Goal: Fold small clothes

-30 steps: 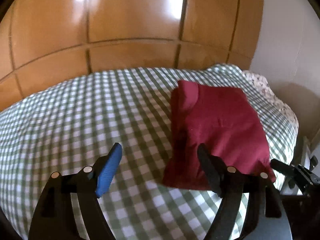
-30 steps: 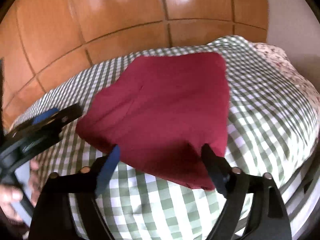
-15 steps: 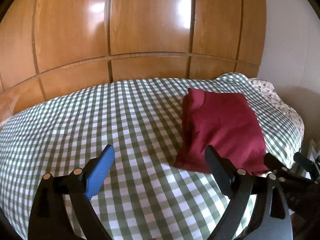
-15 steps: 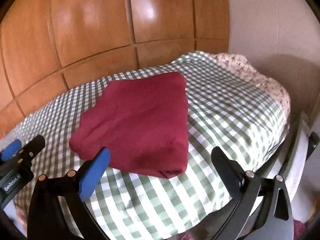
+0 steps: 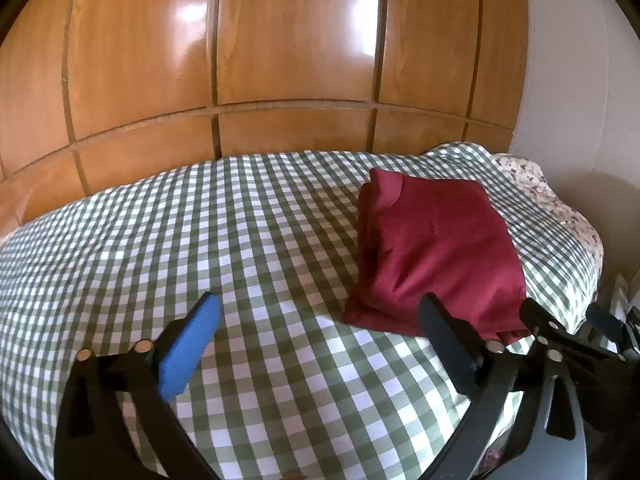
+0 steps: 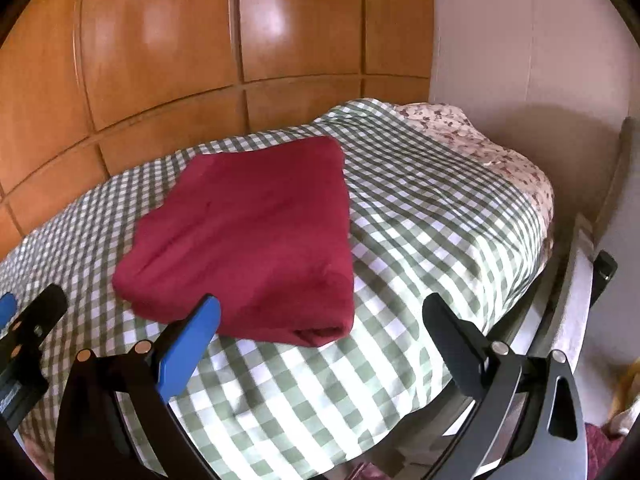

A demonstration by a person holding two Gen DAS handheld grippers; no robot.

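A dark red garment (image 5: 436, 252) lies folded into a thick rectangle on the green-checked bed cover (image 5: 240, 240), toward the right side of the bed. It also shows in the right wrist view (image 6: 248, 236). My left gripper (image 5: 320, 320) is open and empty, held above the cover to the near left of the garment. My right gripper (image 6: 320, 320) is open and empty, held back from the garment's near edge. Each has one blue pad and one black finger.
A glossy wooden panelled wall (image 5: 280, 60) runs behind the bed. A floral cloth (image 6: 480, 148) lies at the bed's far right corner by a white wall (image 6: 540, 40). The bed's near right edge (image 6: 532, 288) drops to a grey frame and the floor.
Both grippers have pulled back and up from the folded garment, which now looks smaller and lies free on the bed. The right gripper was at the garment's near edge one second ago.
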